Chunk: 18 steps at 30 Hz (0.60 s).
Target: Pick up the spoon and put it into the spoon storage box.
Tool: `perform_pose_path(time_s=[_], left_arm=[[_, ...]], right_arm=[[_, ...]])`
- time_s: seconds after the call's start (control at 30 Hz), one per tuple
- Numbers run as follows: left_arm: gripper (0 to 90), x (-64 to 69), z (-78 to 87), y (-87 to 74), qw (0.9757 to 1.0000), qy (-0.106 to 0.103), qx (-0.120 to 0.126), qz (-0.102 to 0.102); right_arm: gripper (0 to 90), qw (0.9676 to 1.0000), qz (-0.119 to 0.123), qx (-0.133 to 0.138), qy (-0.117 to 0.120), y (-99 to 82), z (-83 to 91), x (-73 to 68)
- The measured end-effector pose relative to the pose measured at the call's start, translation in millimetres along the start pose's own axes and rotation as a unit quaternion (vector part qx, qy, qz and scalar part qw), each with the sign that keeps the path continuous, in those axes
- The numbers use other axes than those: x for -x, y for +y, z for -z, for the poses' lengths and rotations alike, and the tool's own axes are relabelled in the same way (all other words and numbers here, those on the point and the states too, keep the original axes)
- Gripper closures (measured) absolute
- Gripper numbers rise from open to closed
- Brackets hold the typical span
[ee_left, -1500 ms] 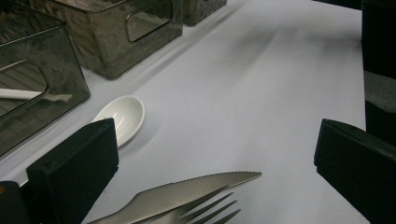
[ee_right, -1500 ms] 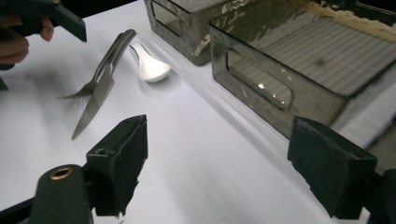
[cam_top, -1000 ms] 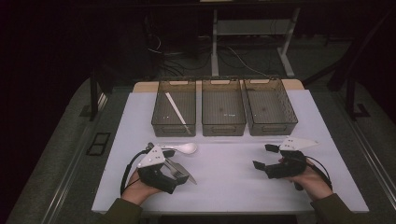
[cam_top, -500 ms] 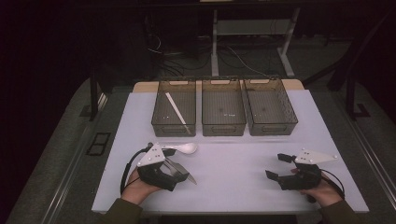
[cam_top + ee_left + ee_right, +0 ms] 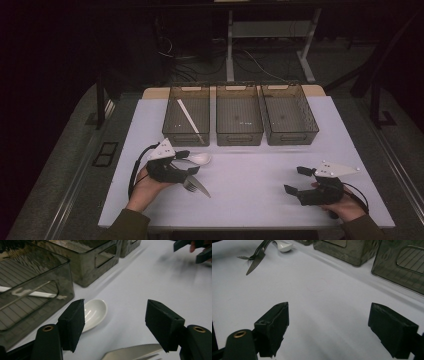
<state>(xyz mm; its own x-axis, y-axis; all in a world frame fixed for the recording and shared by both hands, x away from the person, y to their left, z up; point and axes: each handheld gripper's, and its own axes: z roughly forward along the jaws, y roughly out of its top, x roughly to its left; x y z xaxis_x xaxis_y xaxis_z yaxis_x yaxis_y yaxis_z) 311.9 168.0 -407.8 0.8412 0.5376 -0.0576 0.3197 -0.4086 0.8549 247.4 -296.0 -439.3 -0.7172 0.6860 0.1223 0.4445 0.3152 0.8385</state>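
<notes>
White sheeting covers the bench (image 5: 250, 185), which stands in a dark room with cables on the floor behind it. On the near left part of the bench lies a white spoon (image 5: 200, 159), its bowl pointing toward the middle; in the left gripper view the bowl sits just beside one pad. Touching or just beside it lie a metal knife (image 5: 200, 187) and a metal fork (image 5: 190, 186), tips toward the person. The left gripper (image 5: 187, 162), held in the left hand (image 5: 147, 182), lies low over this cutlery; its jaws have just been closing yet stand apart, with the spoon's handle end and the knife between or just below them and no pad pressing on either. Beyond the cutlery three smoky clear bins (image 5: 240, 120) stand side by side, and the left bin (image 5: 187, 117) holds a white stick (image 5: 189, 120) laid slantwise. Well apart, at the near right, the right gripper (image 5: 299, 180) in the right hand (image 5: 347, 207) rests with jaws apart over bare bench.
</notes>
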Motion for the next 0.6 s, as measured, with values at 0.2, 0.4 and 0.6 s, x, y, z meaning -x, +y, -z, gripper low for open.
perform_pose_path(time_s=[0.2,0.4,0.6], left_arm=[[32.5,-17.0,-10.6,8.3,1.0,0.004,-0.009,0.001],[34.8,-29.9,-23.1,13.1,0.9999,-0.003,-0.014,0.002],[36.7,-35.0,-36.8,9.8,0.9995,-0.003,-0.03,0.01]], right_arm=[[17.0,1.0,-0.004,-0.001,-0.004,-0.2,0.5,0.7],[17.0,1.0,-0.005,-0.001,-0.002,-0.1,0.6,0.6],[17.0,1.0,-0.004,0.001,-0.001,0.7,1.3,-0.1]])
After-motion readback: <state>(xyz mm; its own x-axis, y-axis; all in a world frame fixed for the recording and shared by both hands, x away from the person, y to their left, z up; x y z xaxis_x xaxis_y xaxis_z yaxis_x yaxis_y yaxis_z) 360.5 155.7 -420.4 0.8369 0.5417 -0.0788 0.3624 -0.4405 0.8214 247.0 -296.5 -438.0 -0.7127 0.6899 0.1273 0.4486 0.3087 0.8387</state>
